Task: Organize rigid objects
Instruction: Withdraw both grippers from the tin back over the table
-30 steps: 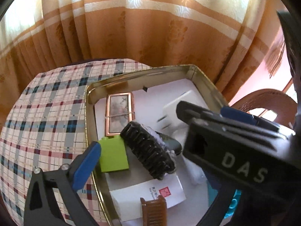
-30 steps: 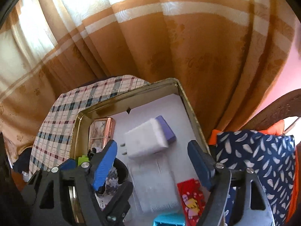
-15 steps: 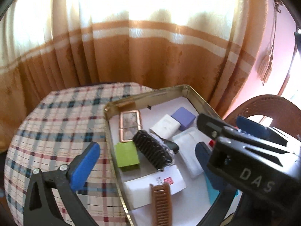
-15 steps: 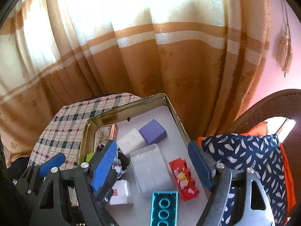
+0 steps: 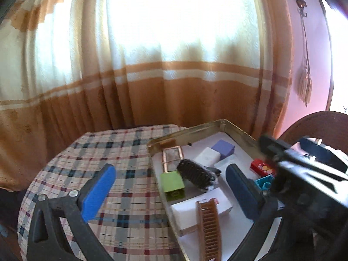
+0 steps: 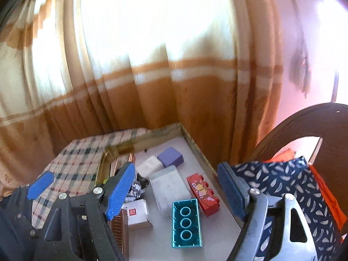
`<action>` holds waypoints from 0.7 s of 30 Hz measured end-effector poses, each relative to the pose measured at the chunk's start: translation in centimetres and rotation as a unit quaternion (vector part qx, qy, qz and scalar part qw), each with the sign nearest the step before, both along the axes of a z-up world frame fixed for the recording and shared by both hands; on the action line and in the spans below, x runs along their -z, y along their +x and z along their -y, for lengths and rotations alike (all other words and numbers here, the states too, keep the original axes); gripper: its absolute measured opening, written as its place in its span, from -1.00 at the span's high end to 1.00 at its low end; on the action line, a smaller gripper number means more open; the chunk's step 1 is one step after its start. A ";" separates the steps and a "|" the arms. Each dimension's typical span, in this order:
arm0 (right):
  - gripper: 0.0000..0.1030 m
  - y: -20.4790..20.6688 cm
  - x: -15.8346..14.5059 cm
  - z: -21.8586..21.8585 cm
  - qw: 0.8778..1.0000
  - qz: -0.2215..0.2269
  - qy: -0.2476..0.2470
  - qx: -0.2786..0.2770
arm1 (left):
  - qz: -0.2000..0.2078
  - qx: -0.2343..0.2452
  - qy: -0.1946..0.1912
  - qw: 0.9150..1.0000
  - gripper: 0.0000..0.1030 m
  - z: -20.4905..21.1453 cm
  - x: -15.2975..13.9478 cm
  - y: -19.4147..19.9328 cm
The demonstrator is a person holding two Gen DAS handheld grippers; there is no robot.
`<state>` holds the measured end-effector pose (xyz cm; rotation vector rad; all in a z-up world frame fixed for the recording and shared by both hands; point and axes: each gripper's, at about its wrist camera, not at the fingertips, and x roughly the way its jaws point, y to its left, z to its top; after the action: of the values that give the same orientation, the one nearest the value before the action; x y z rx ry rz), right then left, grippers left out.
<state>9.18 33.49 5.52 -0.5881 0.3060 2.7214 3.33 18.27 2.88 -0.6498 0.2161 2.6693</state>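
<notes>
Hovering above gold tin (image 6: 196,150), right gripper (image 6: 177,193) and left gripper (image 5: 167,191) gape wide, empty; blocks, combs already gathered inside, apparently sorted.

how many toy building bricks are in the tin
3: a green brick by the left wall, a teal brick near the front, a red brick beside it. Others may be hidden.

Tin tray (image 5: 191,131) on the table's (image 5: 121,152) right side, blocks (image 6: 187,223), comb (image 5: 208,228), brush (image 5: 195,175) inside; curtain (image 5: 152,100) behind
</notes>
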 end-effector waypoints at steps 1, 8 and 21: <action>-0.56 0.9 0.0 0.5 1.000 -0.022 0.009 0.009 | -0.008 -0.004 0.000 1.000 -0.99 0.3 0.2 0.2; -0.79 5.1 0.9 3.0 0.986 -0.134 0.046 0.083 | -0.048 -0.028 0.015 0.998 -0.99 2.5 1.5 1.5; -0.90 6.8 2.0 4.4 0.975 -0.166 0.075 0.130 | -0.063 -0.035 0.043 0.996 -0.99 4.3 2.0 2.0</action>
<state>16.03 29.13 3.53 -0.0418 0.2352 2.5469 5.34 13.98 0.92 -0.4700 0.1132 2.7716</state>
